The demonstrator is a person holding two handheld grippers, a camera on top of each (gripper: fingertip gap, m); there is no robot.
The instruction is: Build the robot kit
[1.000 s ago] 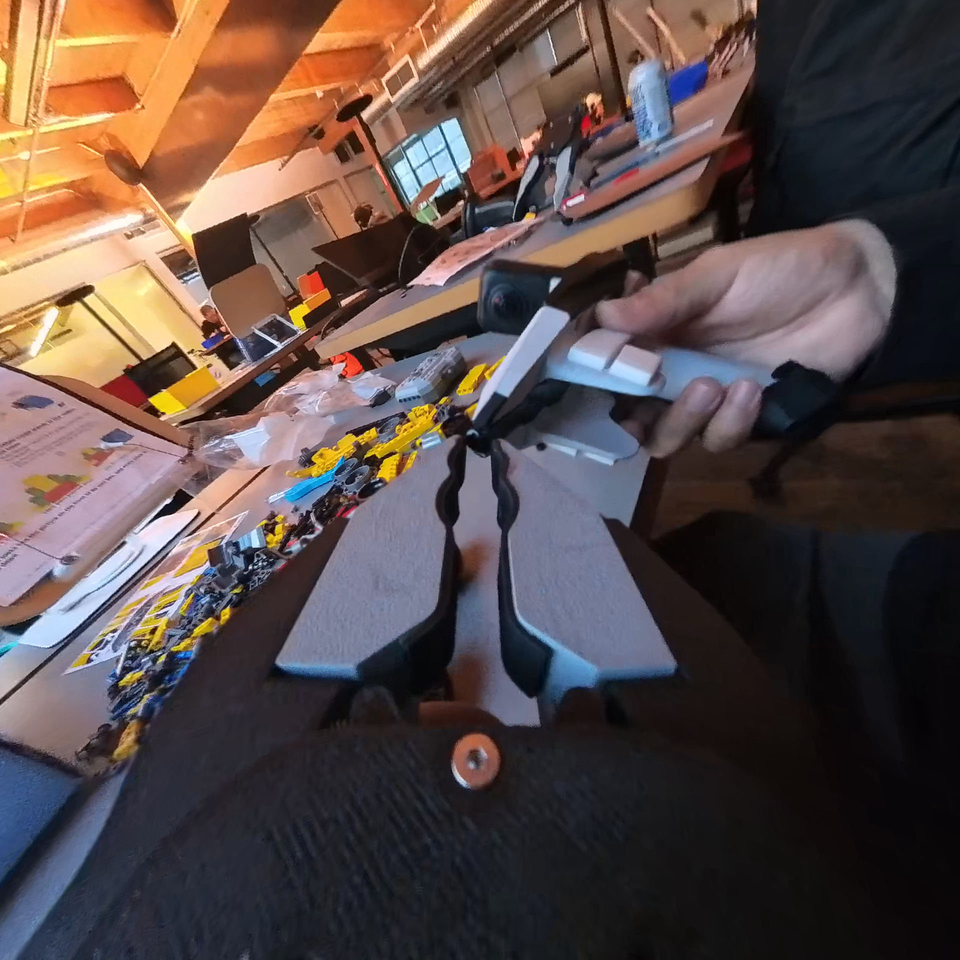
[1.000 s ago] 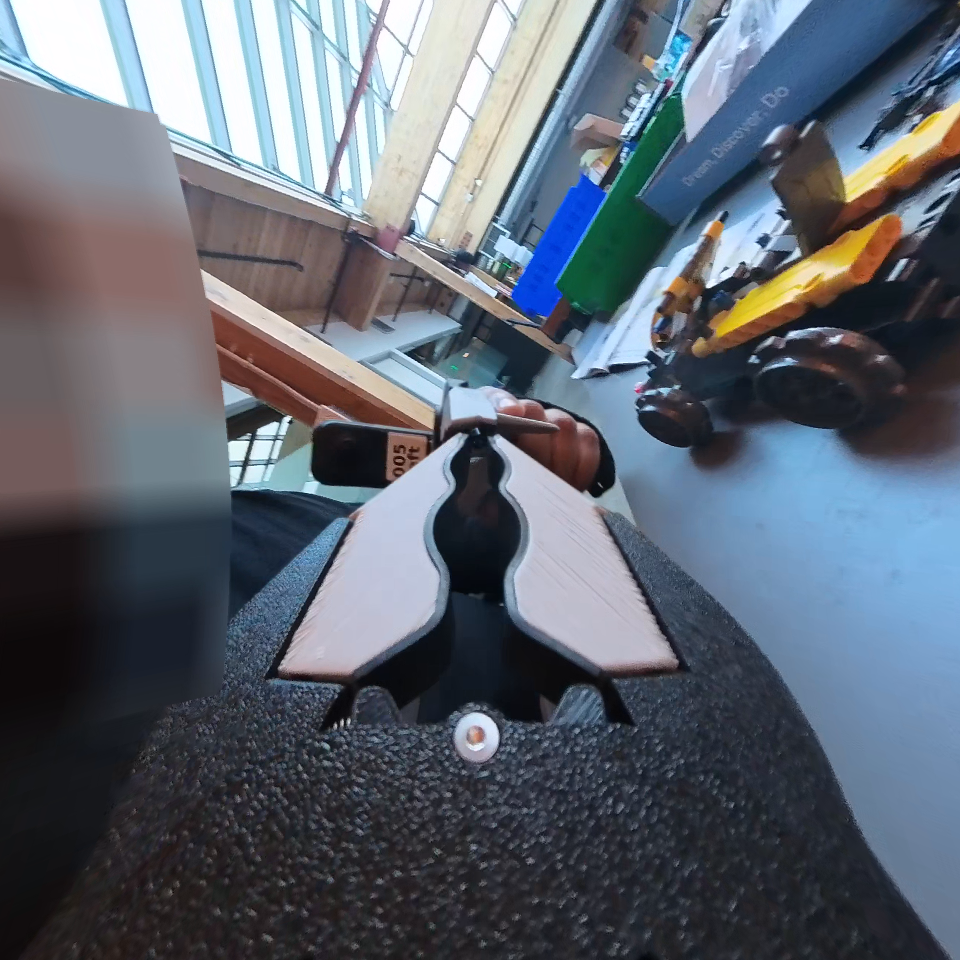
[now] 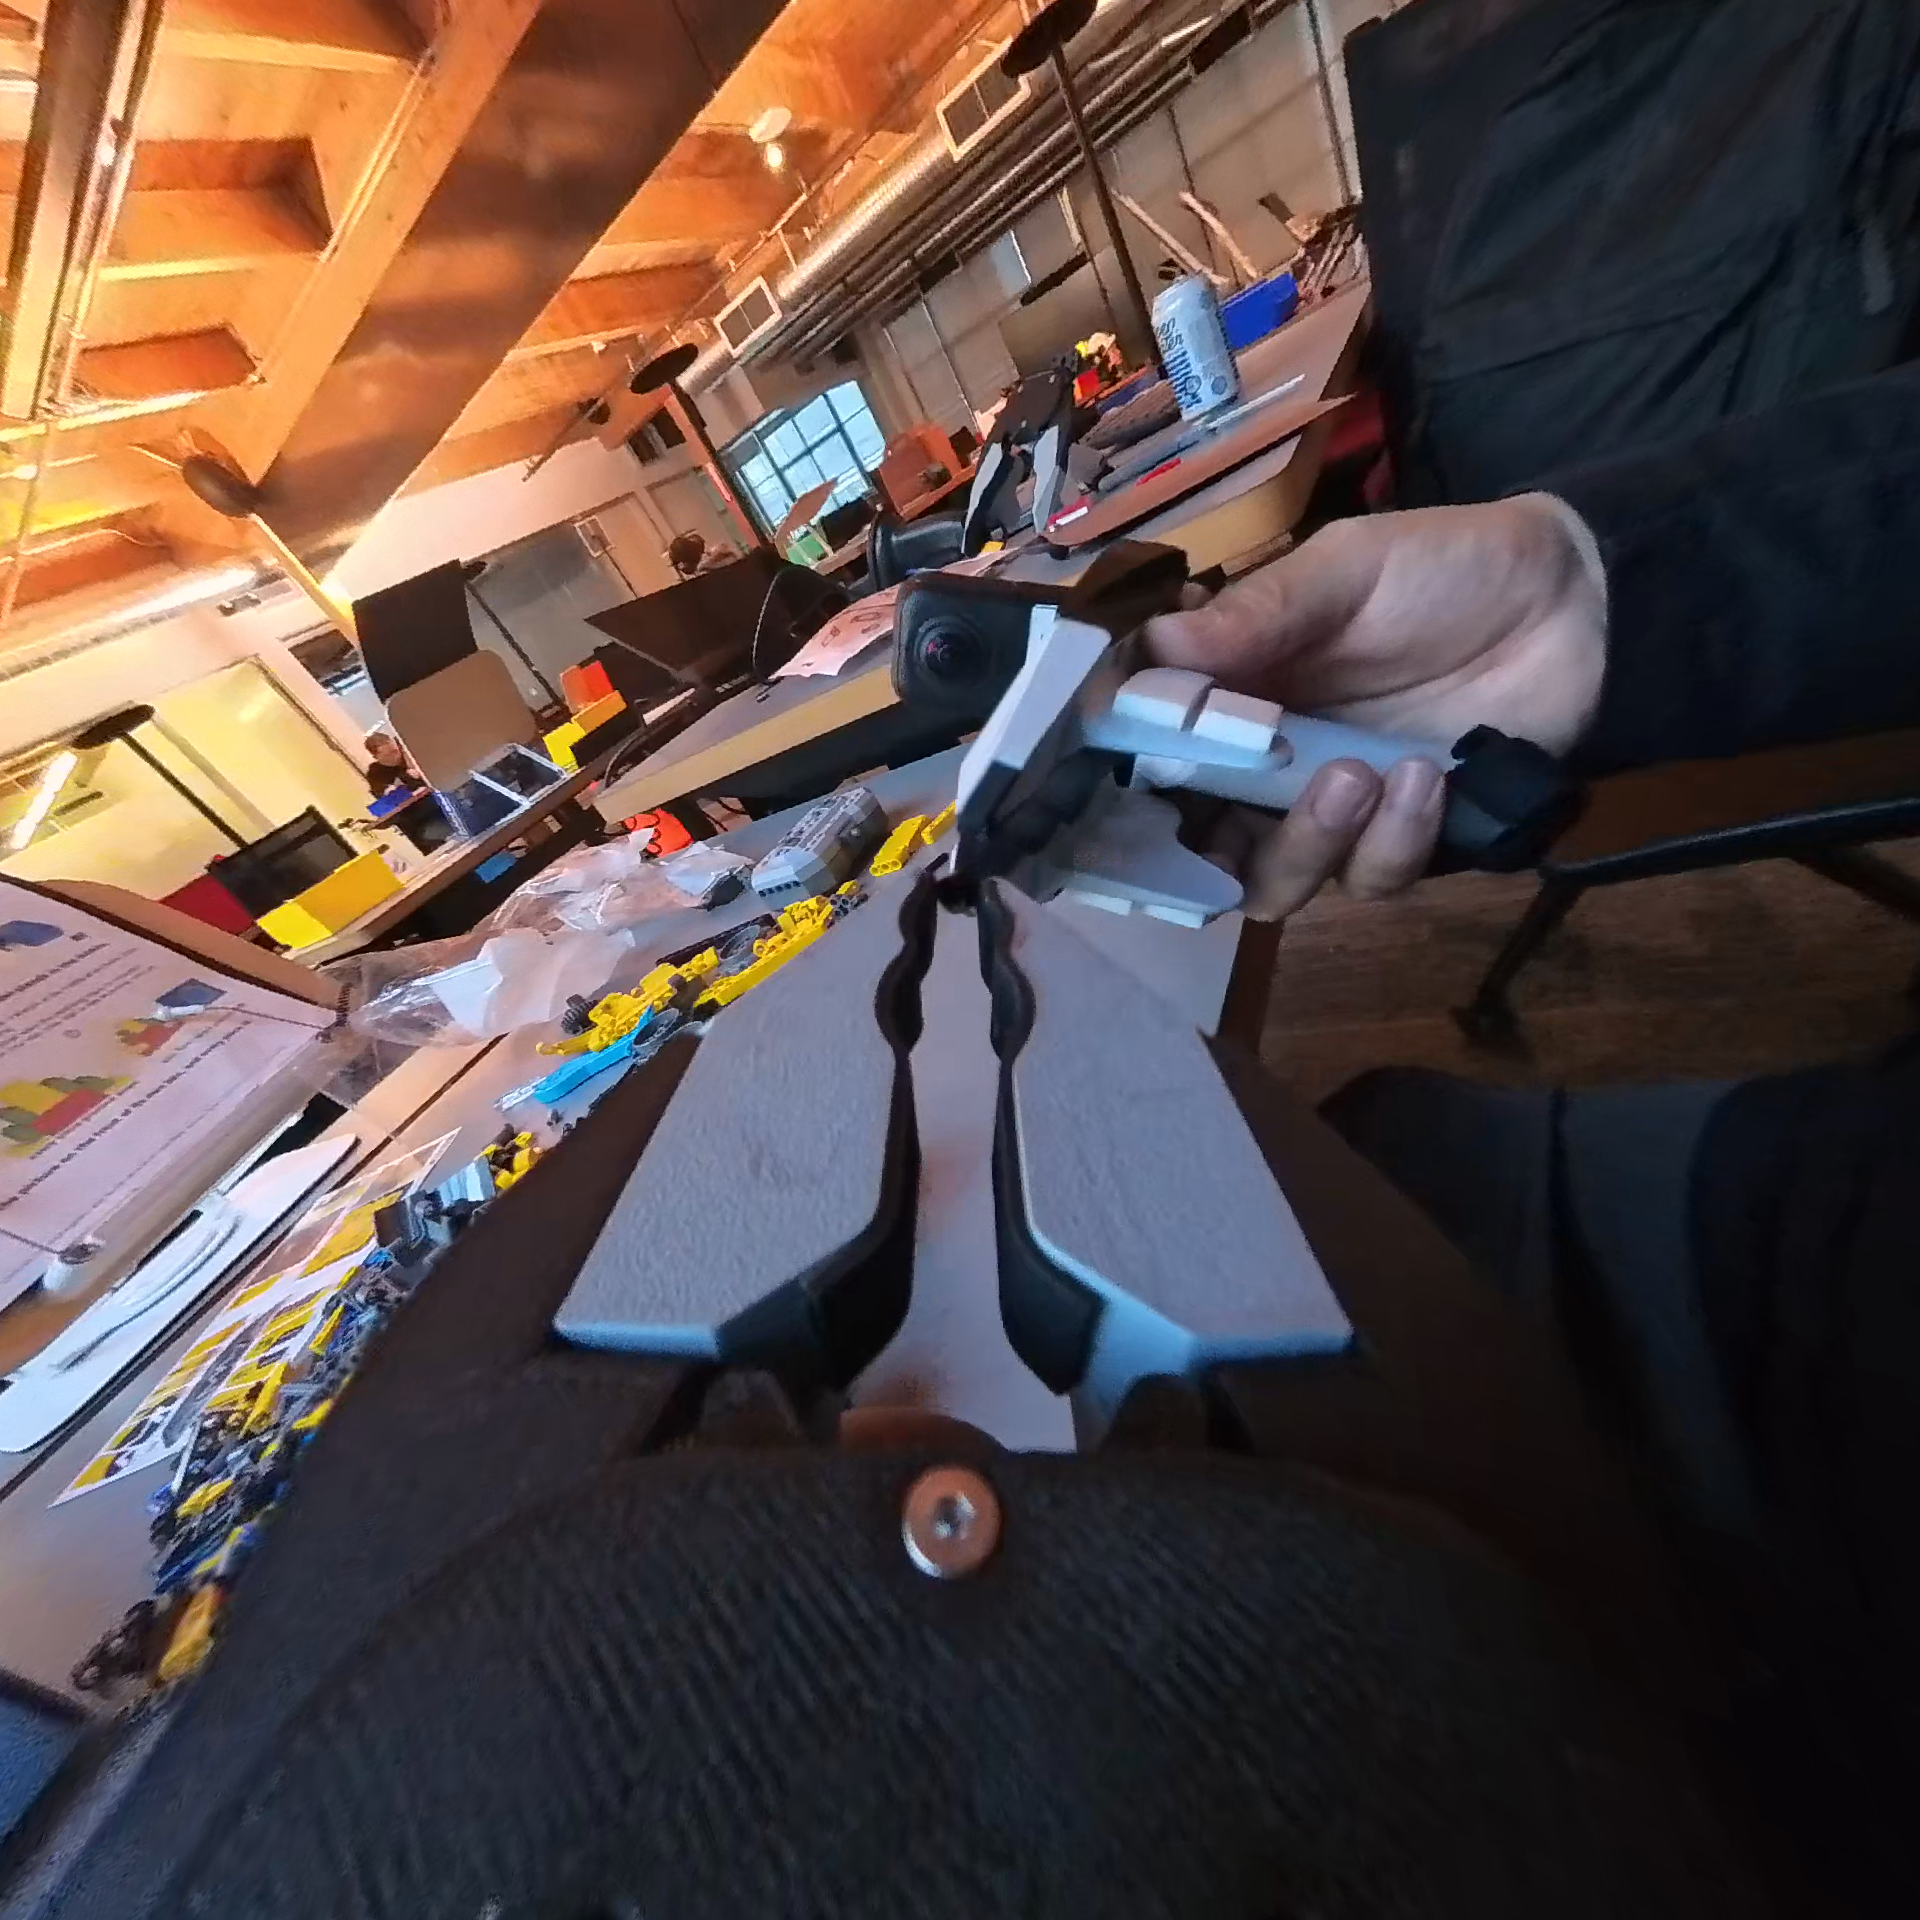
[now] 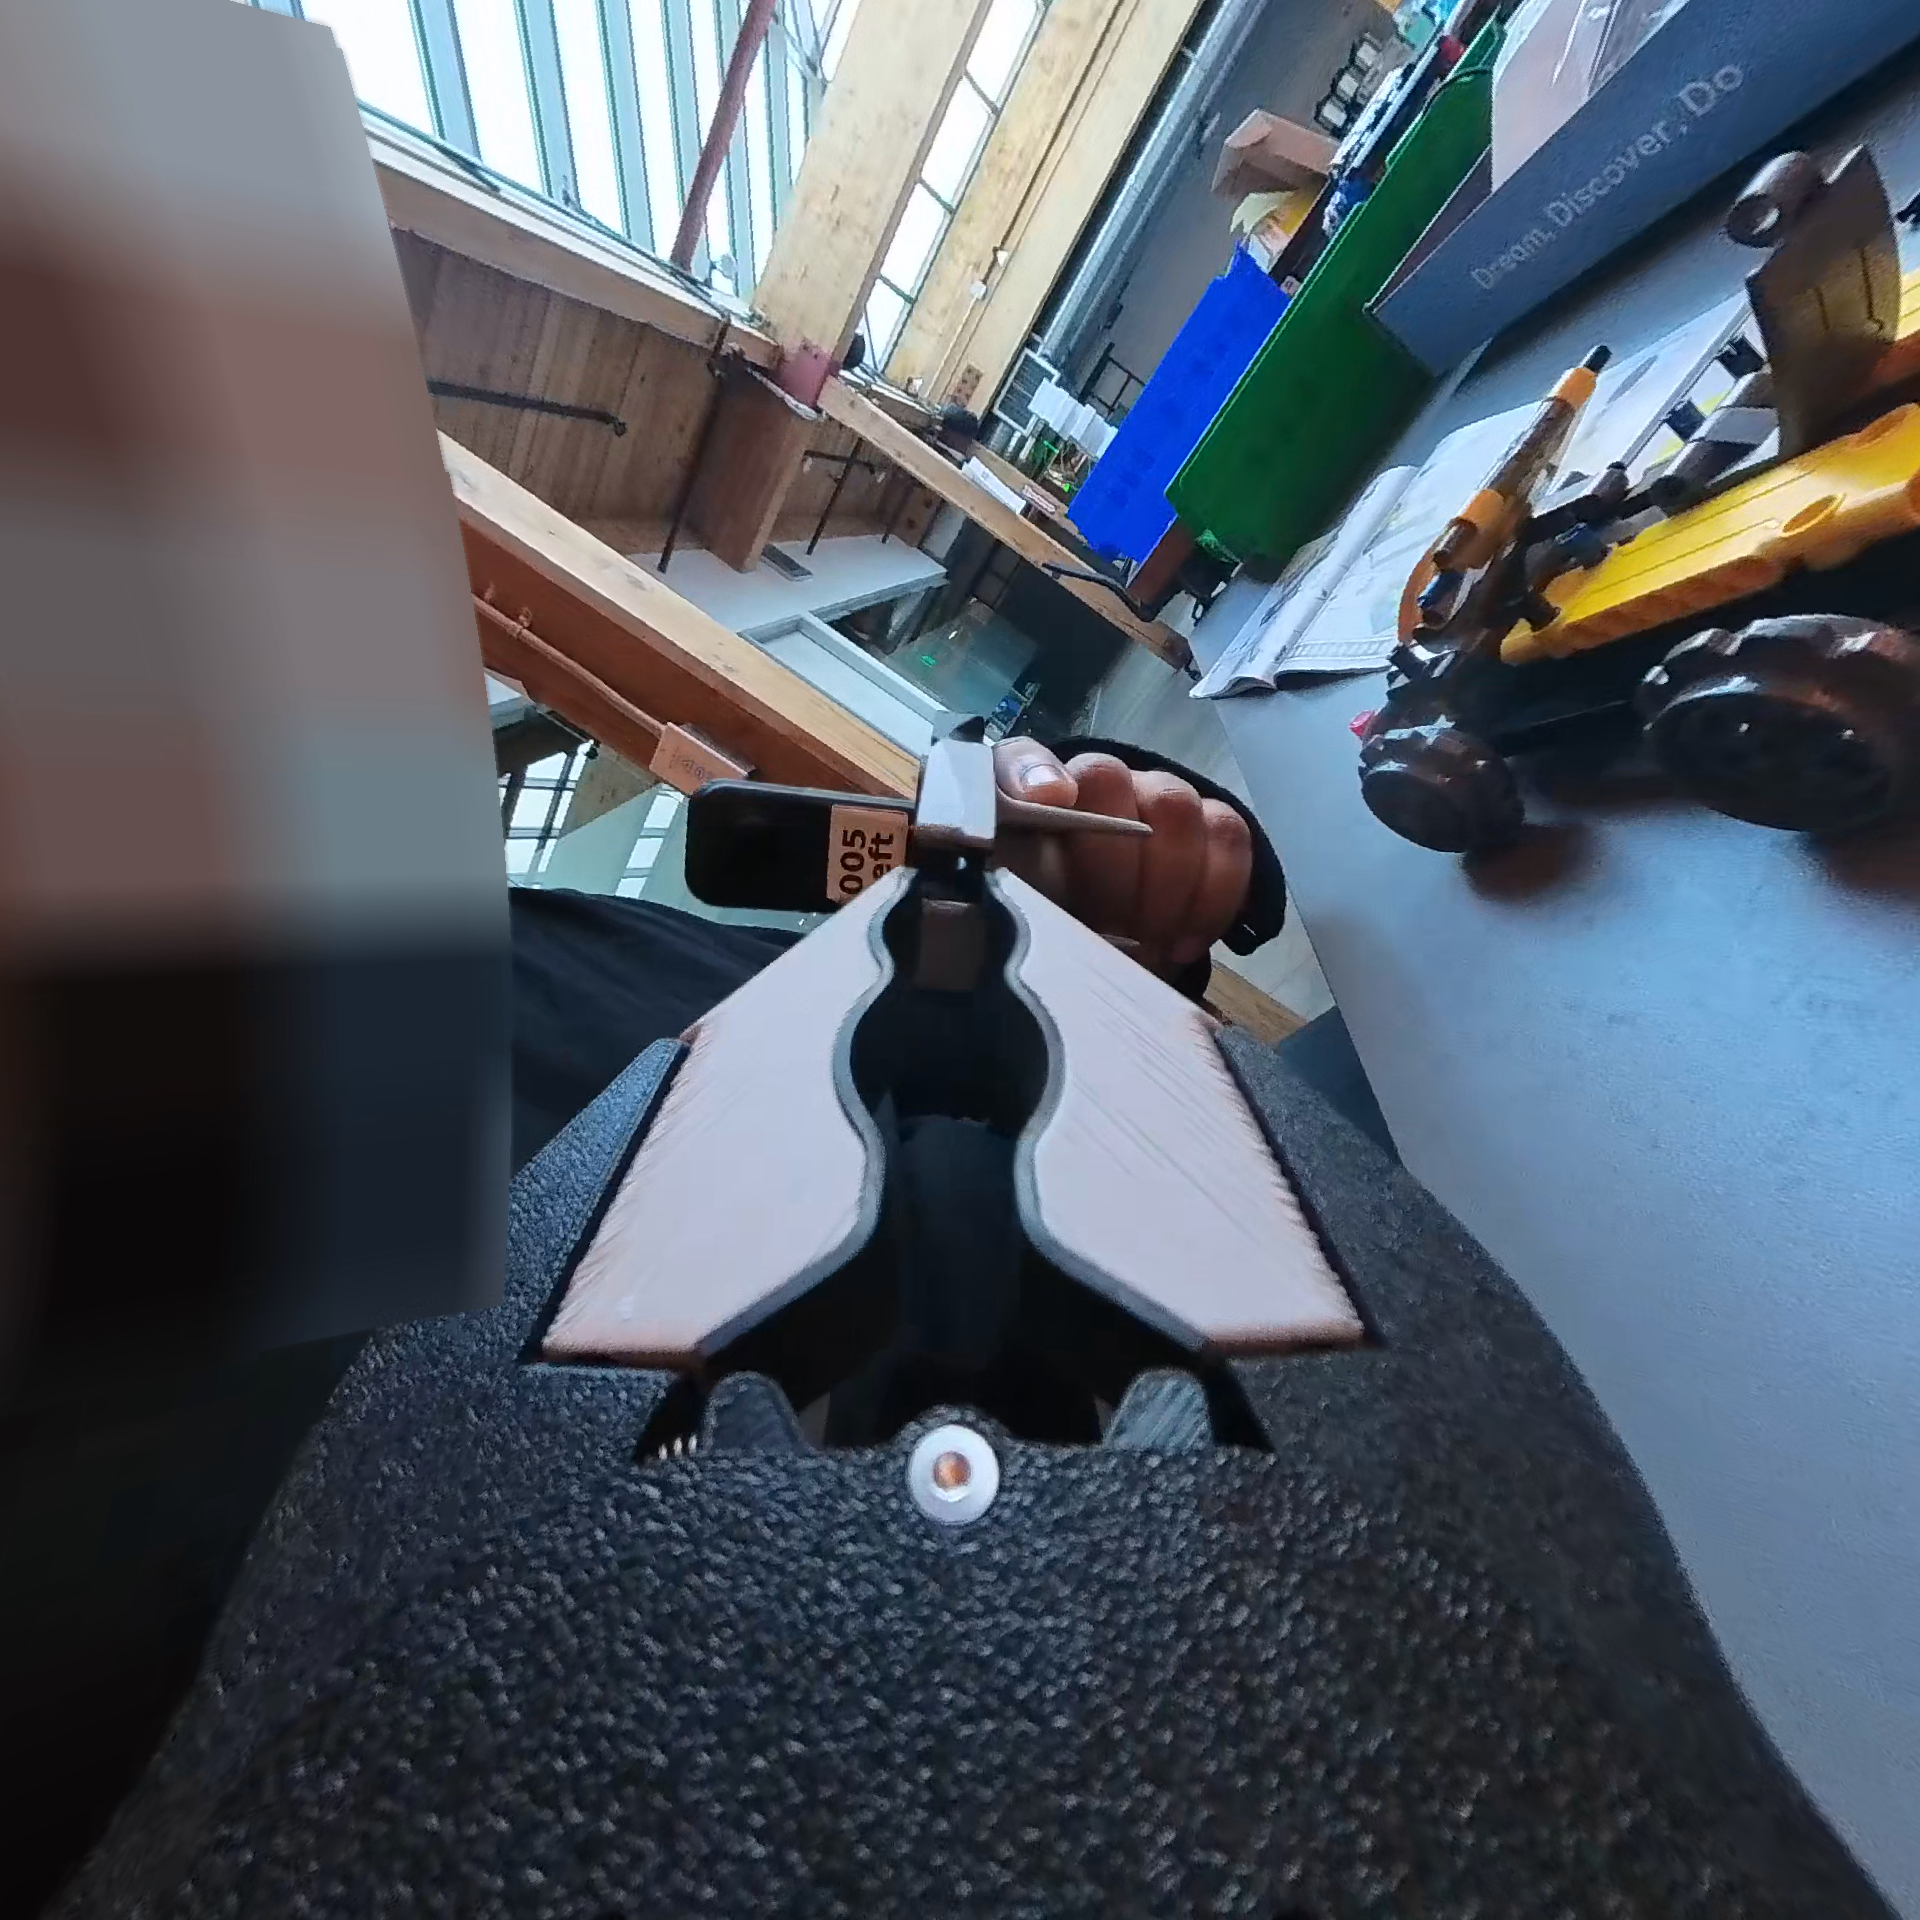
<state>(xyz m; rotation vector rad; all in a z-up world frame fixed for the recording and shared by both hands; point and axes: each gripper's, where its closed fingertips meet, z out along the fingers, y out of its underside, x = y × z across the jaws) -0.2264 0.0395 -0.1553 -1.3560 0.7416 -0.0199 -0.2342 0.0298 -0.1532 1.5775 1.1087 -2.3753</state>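
Grey table [image 3: 1122,956] carries yellow building pieces [image 3: 686,997] and, in the right wrist view, a yellow toy vehicle [image 4: 1704,613]. You hold the left gripper [image 3: 951,899] and the right gripper [image 4: 951,888] tip to tip. Both stand narrow; whether they pinch something small, I cannot tell.

left gripper [image 3: 951,894]: pale grey wedge fingers [image 3: 758,1153] with wavy black inner edges, black textured body, one silver screw [image 3: 951,1519]. right gripper [image 4: 948,883]: pinkish fingers [image 4: 727,1174], pebbled black body, silver screw [image 4: 951,1473]. black sleeves [image 3: 1745,582].
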